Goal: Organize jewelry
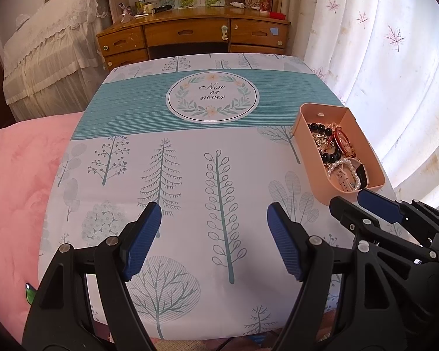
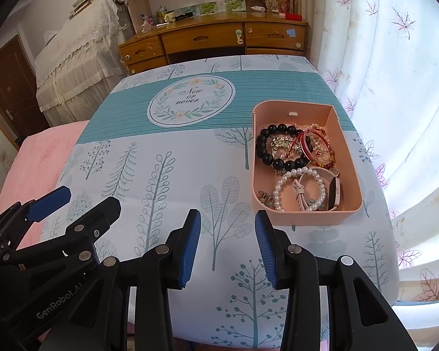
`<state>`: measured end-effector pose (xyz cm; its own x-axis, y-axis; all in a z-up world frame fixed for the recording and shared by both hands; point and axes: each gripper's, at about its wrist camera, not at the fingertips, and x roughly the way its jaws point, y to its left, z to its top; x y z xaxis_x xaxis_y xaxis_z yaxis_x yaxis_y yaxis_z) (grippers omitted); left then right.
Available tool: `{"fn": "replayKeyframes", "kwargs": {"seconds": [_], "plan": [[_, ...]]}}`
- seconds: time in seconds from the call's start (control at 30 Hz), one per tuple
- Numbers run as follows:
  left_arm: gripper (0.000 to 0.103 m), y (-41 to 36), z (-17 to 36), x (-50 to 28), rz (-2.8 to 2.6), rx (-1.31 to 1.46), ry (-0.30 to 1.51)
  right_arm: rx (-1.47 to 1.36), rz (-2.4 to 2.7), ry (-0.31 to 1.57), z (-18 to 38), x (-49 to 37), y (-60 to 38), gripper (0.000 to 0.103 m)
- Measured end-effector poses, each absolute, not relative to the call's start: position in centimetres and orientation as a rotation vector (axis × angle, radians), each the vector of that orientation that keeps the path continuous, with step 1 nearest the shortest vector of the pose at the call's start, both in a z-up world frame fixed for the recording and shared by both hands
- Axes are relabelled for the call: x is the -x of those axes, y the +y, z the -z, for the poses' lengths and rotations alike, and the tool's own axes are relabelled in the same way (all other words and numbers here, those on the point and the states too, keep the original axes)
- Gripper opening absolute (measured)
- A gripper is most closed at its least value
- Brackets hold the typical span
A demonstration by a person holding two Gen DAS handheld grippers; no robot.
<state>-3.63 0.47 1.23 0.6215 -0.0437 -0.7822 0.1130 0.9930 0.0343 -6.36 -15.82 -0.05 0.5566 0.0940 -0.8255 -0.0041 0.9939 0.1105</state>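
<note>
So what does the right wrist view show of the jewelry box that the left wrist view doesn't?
Only the right wrist view shows the whole floor of the pink box: the full ring of the black bead bracelet, the pearl bracelet and a small metal piece in the near left corner. Only the left wrist view shows the box's outer left wall, which hides much of the contents. Both show the red bangles, the pink-strapped watch, the tree-print tablecloth, and both open grippers: left, right.
</note>
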Motion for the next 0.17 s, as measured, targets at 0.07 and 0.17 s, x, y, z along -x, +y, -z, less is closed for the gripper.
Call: {"fn": "replayKeyframes", "kwargs": {"seconds": [0.07,0.17], "plan": [[0.073,0.53,-1.24,3.61,0.09,-0.082,0.897,-0.099,-0.058,0.981,0.13,6.29,-15.81,0.039],[0.073,0.56,-1.19,3.63,0.091,-0.082,0.898,-0.098,-0.058,0.982,0.23,6.34,-15.61,0.039]]}}
